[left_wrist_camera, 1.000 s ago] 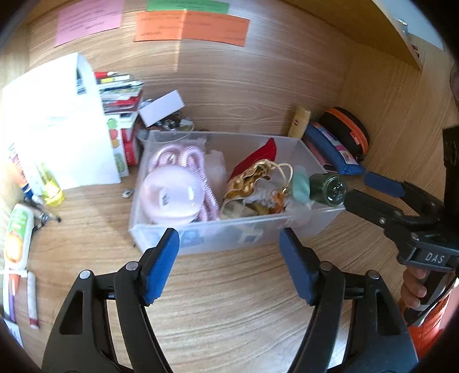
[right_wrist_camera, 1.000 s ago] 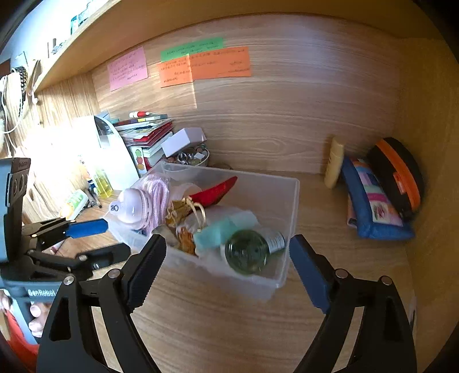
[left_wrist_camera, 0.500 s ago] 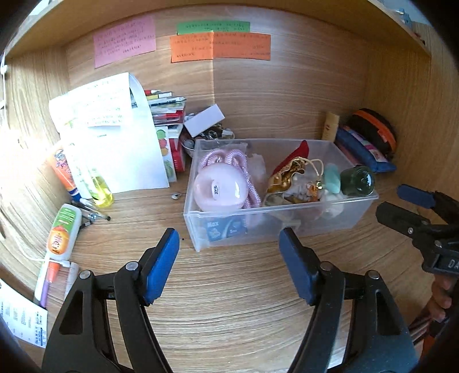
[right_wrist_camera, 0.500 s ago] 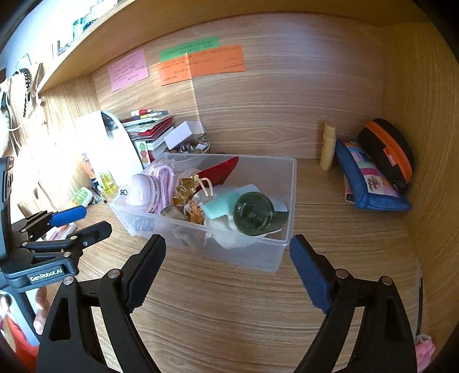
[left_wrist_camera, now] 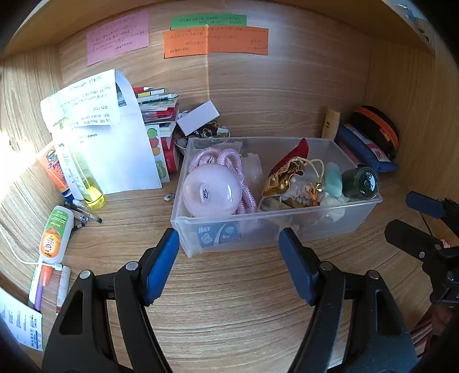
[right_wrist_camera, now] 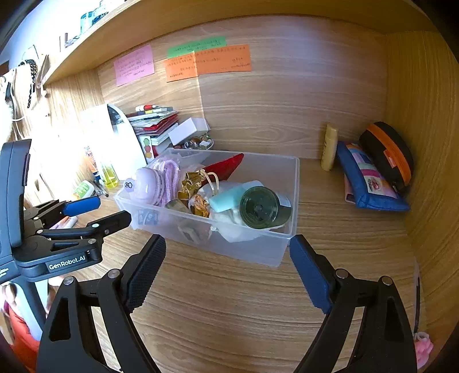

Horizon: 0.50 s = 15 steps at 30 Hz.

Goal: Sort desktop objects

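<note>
Both the left tool (left_wrist_camera: 228, 265) and right tool (right_wrist_camera: 226, 268) hang released, empty, just before the clear plastic bin (left_wrist_camera: 287, 226) of trinkets on the wooden worktop (left_wrist_camera: 229, 315). Likely between picks; next, choose a loose tube (left_wrist_camera: 54, 232) left of the bin.

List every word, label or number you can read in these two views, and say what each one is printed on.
"GenRobot.AI": black body of the left gripper.
"Max" and "5m": blue label inside the clear plastic bin.
"SPORT", partly readable: orange tube.
Unreadable: pink sticky note, orange sticky notes, green sticky note, white printed sheet.
</note>
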Each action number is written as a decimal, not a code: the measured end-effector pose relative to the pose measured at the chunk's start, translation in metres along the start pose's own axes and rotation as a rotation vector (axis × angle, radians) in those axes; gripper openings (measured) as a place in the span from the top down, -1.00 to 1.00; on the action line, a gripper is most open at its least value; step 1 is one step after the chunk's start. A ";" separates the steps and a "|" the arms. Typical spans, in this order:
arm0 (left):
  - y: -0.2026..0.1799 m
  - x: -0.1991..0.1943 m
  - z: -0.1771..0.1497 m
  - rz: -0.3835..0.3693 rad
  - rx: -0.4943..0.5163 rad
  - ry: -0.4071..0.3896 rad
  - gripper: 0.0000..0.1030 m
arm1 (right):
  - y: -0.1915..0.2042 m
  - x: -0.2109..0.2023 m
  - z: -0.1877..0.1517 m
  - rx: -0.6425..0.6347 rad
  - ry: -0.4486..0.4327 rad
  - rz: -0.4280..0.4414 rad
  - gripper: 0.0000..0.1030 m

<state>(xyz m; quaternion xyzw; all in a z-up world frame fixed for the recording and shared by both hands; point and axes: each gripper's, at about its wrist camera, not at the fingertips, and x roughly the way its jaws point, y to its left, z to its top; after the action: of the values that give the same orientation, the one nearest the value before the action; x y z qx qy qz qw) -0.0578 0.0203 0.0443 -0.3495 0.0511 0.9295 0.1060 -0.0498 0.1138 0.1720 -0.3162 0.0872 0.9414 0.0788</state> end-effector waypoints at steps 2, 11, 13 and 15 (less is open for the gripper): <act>0.001 0.001 0.001 0.000 -0.003 0.001 -0.39 | -0.001 0.000 0.000 0.003 0.004 -0.002 -0.68; 0.005 -0.001 0.003 0.008 -0.017 -0.009 -0.39 | -0.002 -0.002 -0.001 -0.001 0.012 -0.006 -0.68; 0.007 -0.002 0.003 0.011 -0.026 -0.014 -0.39 | 0.000 -0.003 -0.001 -0.005 0.012 -0.006 -0.68; 0.009 -0.004 0.002 0.010 -0.037 -0.021 -0.39 | 0.002 -0.002 -0.002 -0.010 0.014 -0.002 -0.68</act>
<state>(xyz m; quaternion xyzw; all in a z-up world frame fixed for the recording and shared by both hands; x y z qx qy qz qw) -0.0583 0.0111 0.0490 -0.3414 0.0346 0.9344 0.0955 -0.0472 0.1113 0.1725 -0.3232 0.0826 0.9395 0.0776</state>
